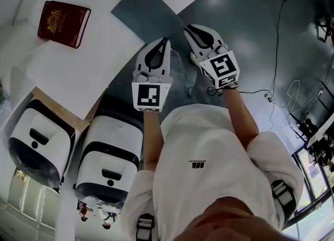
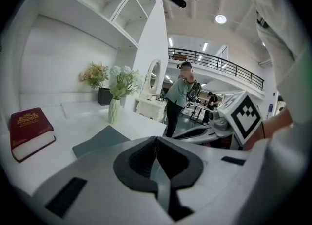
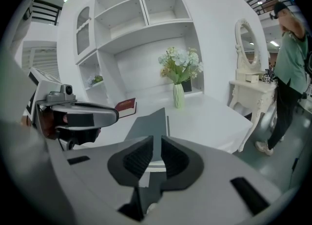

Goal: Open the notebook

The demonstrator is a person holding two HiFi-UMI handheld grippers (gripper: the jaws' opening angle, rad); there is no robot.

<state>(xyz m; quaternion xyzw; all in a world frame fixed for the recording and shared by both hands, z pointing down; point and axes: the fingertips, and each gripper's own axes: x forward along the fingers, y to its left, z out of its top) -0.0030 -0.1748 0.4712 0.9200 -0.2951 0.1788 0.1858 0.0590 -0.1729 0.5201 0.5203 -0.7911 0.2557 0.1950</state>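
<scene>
A dark red hardcover notebook (image 1: 63, 23) with a gold emblem lies shut on the white table (image 1: 78, 62), far left of both grippers. The left gripper view shows the notebook (image 2: 30, 131) at its left edge, and the right gripper view shows the notebook (image 3: 126, 107) behind the left gripper. A flat grey-blue sheet (image 1: 148, 13) lies at the table's near corner, just ahead of the jaws. My left gripper (image 1: 166, 40) (image 2: 156, 139) is shut on nothing. My right gripper (image 1: 186, 27) (image 3: 156, 139) shows a narrow gap, nothing in it. Both hang over the dark floor beside the table edge.
A pale vase of flowers (image 2: 115, 109) (image 3: 179, 95) stands at the table's back by white shelves. Two white-and-black machines (image 1: 39, 141) (image 1: 112, 156) sit below the table. A person (image 2: 178, 100) stands near a white dressing table (image 3: 248, 92). Cables (image 1: 276, 78) trail on the floor.
</scene>
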